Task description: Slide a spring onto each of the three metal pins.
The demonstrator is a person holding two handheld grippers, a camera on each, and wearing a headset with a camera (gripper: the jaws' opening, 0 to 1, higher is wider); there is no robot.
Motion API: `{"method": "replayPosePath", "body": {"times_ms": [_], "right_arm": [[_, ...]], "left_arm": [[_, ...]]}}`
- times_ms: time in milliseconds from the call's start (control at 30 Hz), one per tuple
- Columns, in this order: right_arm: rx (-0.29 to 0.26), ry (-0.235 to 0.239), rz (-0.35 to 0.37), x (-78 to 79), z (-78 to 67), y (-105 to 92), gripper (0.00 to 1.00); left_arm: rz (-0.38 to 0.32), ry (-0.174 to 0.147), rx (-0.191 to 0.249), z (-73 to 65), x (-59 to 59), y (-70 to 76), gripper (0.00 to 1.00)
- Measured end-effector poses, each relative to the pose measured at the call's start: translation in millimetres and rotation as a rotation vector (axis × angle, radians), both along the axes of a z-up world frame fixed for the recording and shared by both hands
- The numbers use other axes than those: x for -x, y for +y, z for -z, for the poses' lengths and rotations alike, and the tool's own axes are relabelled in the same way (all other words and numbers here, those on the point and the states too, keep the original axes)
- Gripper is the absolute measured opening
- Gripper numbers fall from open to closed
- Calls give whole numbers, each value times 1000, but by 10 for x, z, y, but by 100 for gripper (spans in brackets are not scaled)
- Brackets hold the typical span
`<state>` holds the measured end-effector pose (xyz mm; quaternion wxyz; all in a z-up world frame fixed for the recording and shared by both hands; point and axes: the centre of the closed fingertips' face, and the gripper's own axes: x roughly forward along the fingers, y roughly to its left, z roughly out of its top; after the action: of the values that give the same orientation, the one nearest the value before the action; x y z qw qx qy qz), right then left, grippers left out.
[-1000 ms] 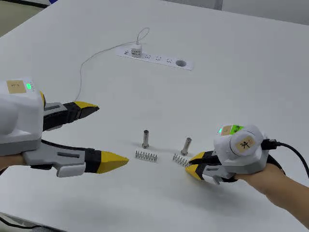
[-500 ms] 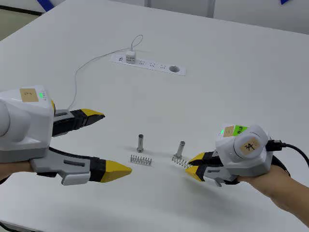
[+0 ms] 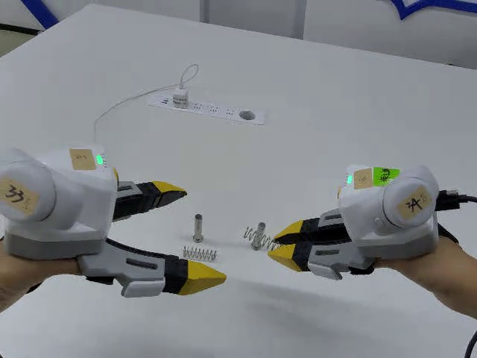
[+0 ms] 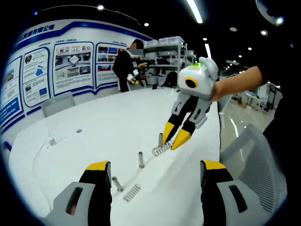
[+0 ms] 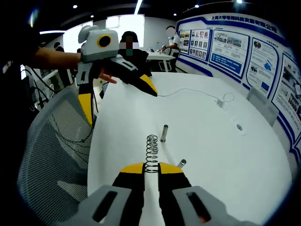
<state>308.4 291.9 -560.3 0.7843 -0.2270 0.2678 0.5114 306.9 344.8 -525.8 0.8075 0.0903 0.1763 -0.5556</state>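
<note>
The right gripper (image 3: 277, 245) has its yellow-tipped jaws pinched together on one end of the held spring (image 5: 151, 151), and the rest of the coil pokes straight out ahead of the tips, low over the white table (image 3: 335, 112). I cannot tell whether its free end touches the surface. The near pin (image 5: 181, 163) sits right beside this gripper's tips. From the head view the coil crosses in front of that pin, and whether the two touch is not clear. Further out along the same jaws, just past the coil's free end and slightly to one side, the middle pin (image 5: 164, 133) stands upright. The left gripper (image 3: 190, 235) faces the right one from across these parts, its jaws spread wide with nothing between them. The loose spring (image 3: 200, 253) lies flat on the table just ahead of its lower jaw tip, with the middle pin a little beyond it. In the left gripper view a third pin (image 4: 117, 183) shows low between the open jaws, close beside the loose spring. It looks tilted there, though the fisheye makes that hard to judge. Well beyond both grippers a power strip (image 3: 205, 109) lies on the table with a white charger (image 3: 179, 97) plugged in and a thin cable (image 3: 123, 107) trailing from it.
</note>
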Motion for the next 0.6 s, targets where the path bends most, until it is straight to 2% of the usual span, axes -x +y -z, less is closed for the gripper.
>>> {"method": "replayPosePath", "body": {"times_ms": [67,167,300,467,600], "right_arm": [[59,-51,-46,30,-43,1,11],[43,-57,-71,148,-129,77,11],[61,-80,-116,264,-194,120,11],[64,-93,-138,319,-243,139,11],[86,-111,-172,355,-249,147,11]], "left_arm": [[5,3,6,-13,-7,-54,78],[17,2,20,-27,-3,-110,75],[37,-2,29,-34,35,-162,69],[90,3,31,-22,147,-214,58],[115,8,44,-26,213,-243,51]]}}
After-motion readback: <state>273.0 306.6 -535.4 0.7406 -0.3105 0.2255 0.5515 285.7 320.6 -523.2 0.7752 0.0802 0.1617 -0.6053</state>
